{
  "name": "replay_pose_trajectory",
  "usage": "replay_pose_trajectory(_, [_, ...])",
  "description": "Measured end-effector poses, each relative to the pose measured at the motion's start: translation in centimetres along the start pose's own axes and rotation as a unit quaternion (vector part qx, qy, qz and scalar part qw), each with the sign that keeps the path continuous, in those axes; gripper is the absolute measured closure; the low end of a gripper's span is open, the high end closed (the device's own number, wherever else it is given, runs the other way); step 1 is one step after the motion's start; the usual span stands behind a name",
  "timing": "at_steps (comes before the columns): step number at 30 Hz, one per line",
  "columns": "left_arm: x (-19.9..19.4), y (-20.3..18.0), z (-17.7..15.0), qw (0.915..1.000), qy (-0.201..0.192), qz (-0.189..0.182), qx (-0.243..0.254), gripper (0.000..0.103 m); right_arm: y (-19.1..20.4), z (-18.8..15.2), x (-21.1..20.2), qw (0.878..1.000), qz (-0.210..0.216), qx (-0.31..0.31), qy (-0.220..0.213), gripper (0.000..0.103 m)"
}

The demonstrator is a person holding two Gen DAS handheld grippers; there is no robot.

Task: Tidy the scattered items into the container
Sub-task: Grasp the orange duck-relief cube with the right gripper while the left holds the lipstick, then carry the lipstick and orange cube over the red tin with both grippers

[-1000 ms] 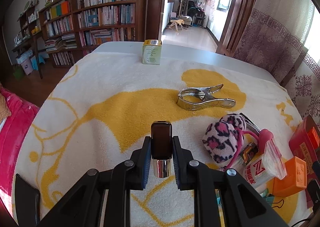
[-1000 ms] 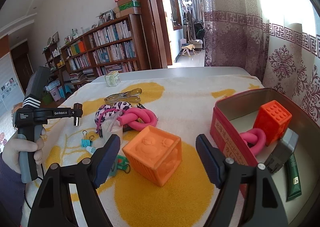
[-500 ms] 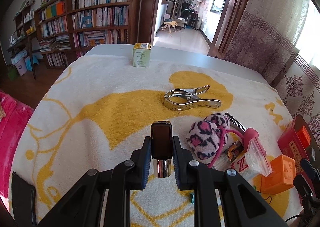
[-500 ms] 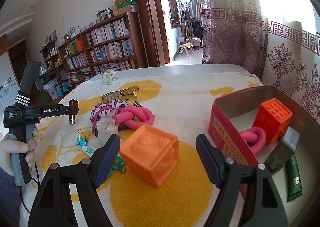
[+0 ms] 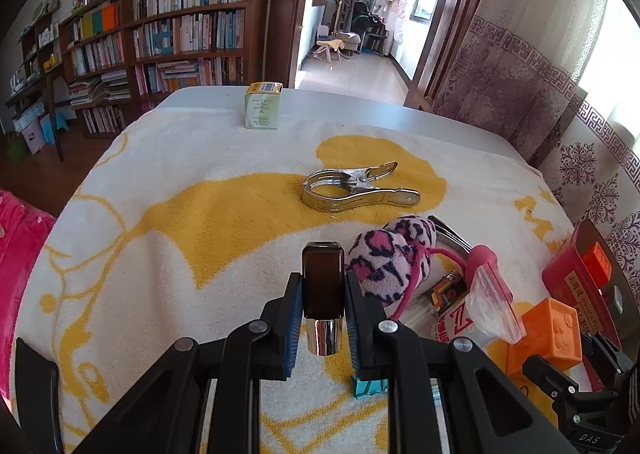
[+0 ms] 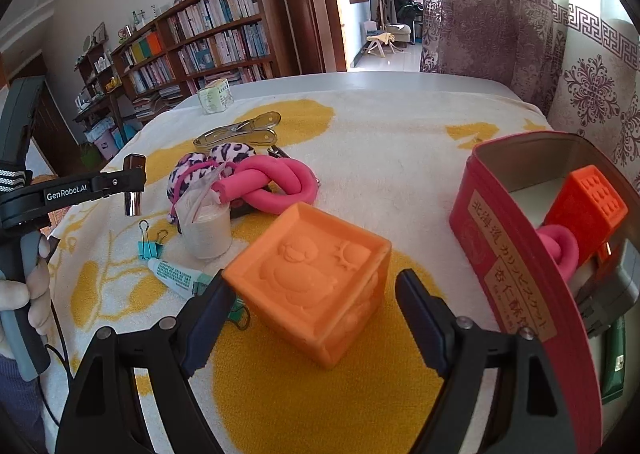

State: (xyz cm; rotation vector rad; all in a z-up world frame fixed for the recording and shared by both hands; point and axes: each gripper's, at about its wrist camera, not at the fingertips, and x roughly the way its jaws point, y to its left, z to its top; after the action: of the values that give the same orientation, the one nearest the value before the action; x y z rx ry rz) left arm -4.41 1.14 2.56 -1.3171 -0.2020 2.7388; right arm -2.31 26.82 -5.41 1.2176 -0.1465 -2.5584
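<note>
Lipstick [image 5: 323, 296] upright in left gripper [image 5: 323, 318], cap down.

Both wrist fisheyes tilt down across towel-covered table [image 5: 168, 174], facing bookshelf [image 6: 208, 38]. Right sits close over orange cube [image 6: 316, 274]. Shared: metal clamp [image 5: 352, 190], probably same cube.

terry towel [image 5: 200, 182] over the worktop looks rough and matt; big clip [image 5: 352, 188] is polished shiny metal, pouch [image 5: 384, 258] is fuzzy leopard plush. orange block [image 6: 320, 282] is smooth soft-looking rubbery plastic with embossed relief, red tin [image 6: 516, 250] glossy outside with dull metal inside. small bottle [image 5: 323, 294] has dark glossy body, chrome cap.
</note>
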Motion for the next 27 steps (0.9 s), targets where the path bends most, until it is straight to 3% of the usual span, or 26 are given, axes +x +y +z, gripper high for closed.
replay_pose_trajectory(4, [0.1,-0.3,-0.2,1.0,0.003,-0.002,0.005,0.082,-0.4,-0.2,-0.6,1.0,0.007,0.008,-0.013,0.026])
replay_pose_trajectory(5, [0.1,-0.3,-0.2,1.0,0.004,-0.002,0.006,0.082,-0.2,-0.2,-1.0,1.0,0.006,0.002,-0.022,0.033])
replay_pose_trajectory(11, [0.1,-0.1,-0.3,0.9999,0.007,-0.007,0.002,0.082,1.3,-0.6,-3.2,0.997,-0.007,-0.033,-0.076,0.034])
replay_pose_trajectory(15, [0.2,-0.1,-0.2,1.0,0.006,-0.007,0.003,0.082,0.6,-0.3,-5.6,0.992,-0.023,-0.016,-0.126,0.034])
replay_pose_trajectory(22, [0.2,-1.0,-0.4,0.9998,0.009,-0.01,0.013,0.082,-3.5,0.5,-10.7,0.965,-0.111,0.066,-0.227,0.033])
replay_pose_trajectory(27, [0.2,-1.8,-0.5,0.9995,0.011,-0.015,0.023,0.082,-5.7,0.5,-12.8,0.943,-0.182,0.104,-0.258,0.033])
